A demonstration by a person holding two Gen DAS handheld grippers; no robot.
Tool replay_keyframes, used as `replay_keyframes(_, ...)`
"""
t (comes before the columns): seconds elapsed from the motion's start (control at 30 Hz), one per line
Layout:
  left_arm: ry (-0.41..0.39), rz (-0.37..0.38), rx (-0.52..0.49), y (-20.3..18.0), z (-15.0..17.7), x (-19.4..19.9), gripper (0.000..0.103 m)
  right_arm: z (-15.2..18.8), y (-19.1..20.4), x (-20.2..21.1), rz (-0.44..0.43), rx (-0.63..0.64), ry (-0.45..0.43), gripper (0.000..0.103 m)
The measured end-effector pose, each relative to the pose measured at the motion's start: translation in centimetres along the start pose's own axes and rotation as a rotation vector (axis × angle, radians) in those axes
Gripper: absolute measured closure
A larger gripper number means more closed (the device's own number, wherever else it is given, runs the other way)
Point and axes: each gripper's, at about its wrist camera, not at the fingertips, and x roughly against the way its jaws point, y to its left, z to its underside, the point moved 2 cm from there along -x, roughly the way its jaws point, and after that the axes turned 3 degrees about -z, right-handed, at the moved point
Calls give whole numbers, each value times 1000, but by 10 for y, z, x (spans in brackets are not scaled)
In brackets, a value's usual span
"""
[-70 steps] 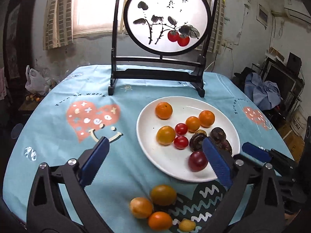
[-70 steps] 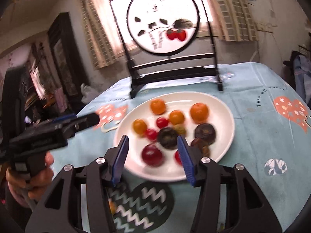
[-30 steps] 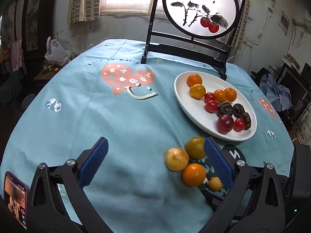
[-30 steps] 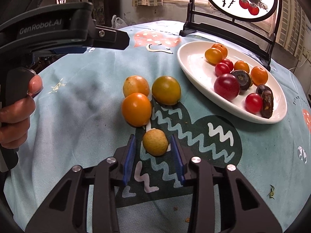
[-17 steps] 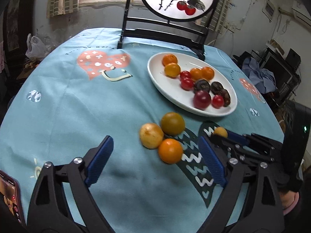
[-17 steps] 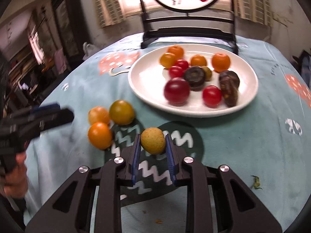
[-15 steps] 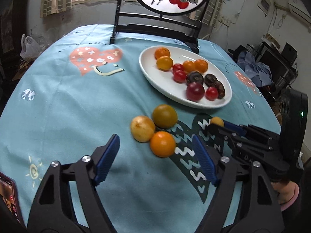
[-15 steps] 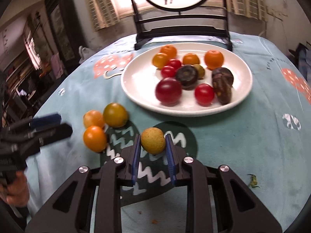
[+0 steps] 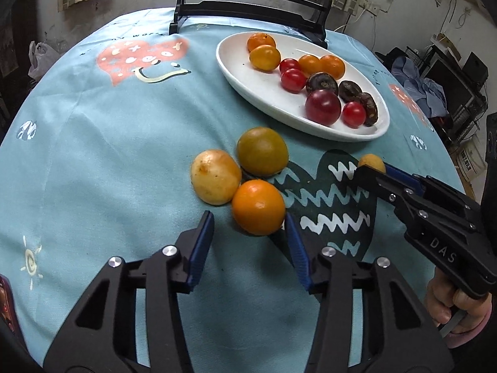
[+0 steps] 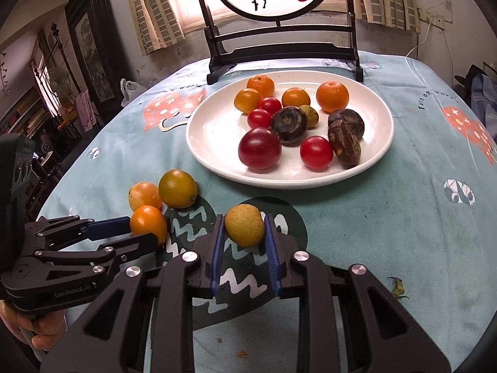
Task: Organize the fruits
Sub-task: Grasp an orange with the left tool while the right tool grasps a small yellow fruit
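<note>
Right gripper clenches a yellow fruit, left gripper released around the orange, seemingly untouched; next: squeeze, carry both to plate.

Daylight enters through the window far ahead of the right gripper, overexposing it. Soft shadows fall toward the claws. Fisheye distortion bends and darkens all edges; focus is sharp.
</note>
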Motion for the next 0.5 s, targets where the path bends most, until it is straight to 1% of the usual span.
replay_keyframes(0.2,10,-13,-1,-10,-2,-7,65,0,-1,-1,5,-3,7,77)
replay_keyframes(0.3,3,-34,-1,-12,-5,-10,67,0,-1,0,7,-2,8,77)
replay_keyframes(0.4,-2,-35,4,-14,-8,-13,67,1,-1,0,8,-4,11,77)
replay_keyframes(0.5,-15,-49,-13,-18,-7,-13,67,0,-1,0,7,-7,9,77)
